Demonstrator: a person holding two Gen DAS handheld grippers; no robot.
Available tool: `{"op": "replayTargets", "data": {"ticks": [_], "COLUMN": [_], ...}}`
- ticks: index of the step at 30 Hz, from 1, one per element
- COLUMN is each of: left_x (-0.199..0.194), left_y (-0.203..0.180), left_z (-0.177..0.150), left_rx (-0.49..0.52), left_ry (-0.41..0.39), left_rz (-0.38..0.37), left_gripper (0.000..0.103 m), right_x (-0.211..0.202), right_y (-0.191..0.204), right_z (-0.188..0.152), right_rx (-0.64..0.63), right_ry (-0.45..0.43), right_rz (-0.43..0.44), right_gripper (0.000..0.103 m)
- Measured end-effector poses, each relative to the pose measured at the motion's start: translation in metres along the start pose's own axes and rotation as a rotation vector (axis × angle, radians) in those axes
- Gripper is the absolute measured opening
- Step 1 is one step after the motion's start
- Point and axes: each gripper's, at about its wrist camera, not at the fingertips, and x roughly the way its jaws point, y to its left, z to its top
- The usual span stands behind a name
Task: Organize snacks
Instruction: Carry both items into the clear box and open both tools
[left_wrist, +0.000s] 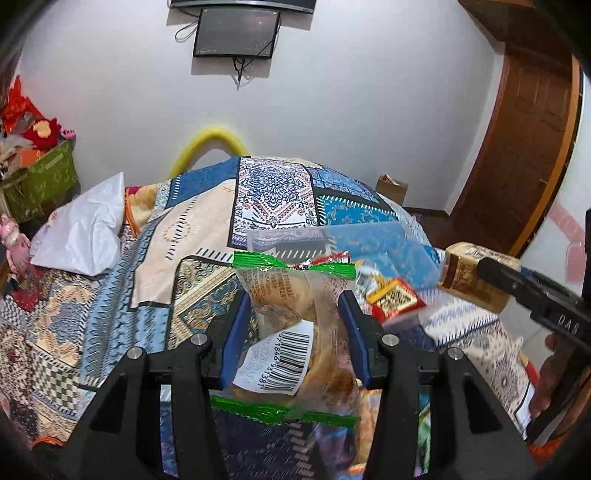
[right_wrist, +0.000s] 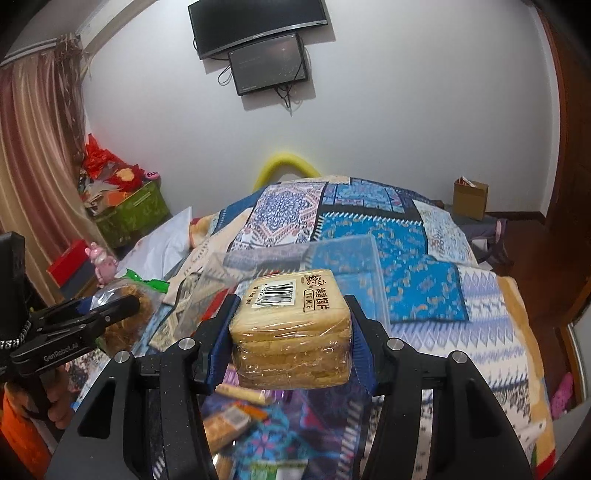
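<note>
My left gripper (left_wrist: 293, 306) is shut on a clear bread packet with green sealed ends (left_wrist: 295, 332), held above the patterned bedspread (left_wrist: 110, 295). My right gripper (right_wrist: 291, 310) is shut on a wrapped stack of yellow biscuits with a barcode label (right_wrist: 291, 328), also held in the air. The biscuit pack shows at the right of the left wrist view (left_wrist: 469, 277), and the bread packet shows at the left of the right wrist view (right_wrist: 122, 306). A clear plastic box (right_wrist: 332, 254) stands on the bed just beyond both. Loose snack packets (right_wrist: 225, 417) lie below.
A red and yellow snack packet (left_wrist: 391, 295) lies by the clear box. A white pillow (left_wrist: 85, 229) lies at the left of the bed. A green storage box (right_wrist: 133, 210) stands by the curtain, a cardboard box (right_wrist: 471, 197) on the floor at the right.
</note>
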Motion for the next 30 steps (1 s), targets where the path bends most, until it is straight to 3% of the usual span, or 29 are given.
{"op": "replayTargets", "data": {"ticks": [10, 24, 30], "left_x": [0.049, 0.126, 0.141], "left_y": [-0.004, -0.004, 0.001], "left_z": [0.024, 0.042, 0.044], "left_rx": [-0.02, -0.028, -0.05], "left_ry": [0.013, 0.07, 0.064], "left_rz": [0.034, 0.087, 0.118], "left_gripper": [0.048, 0.049, 0.05], "right_x": [0.04, 0.096, 0.109], "right_y": [0.001, 0.001, 0.0], "right_z": [0.008, -0.009, -0.015], "right_rx": [-0.003, -0.019, -0.026], "right_ry": [0.036, 0.144, 0.169], "right_rz": [0.011, 0.029, 0.034], "right_gripper": [0.052, 0.052, 0.052]}}
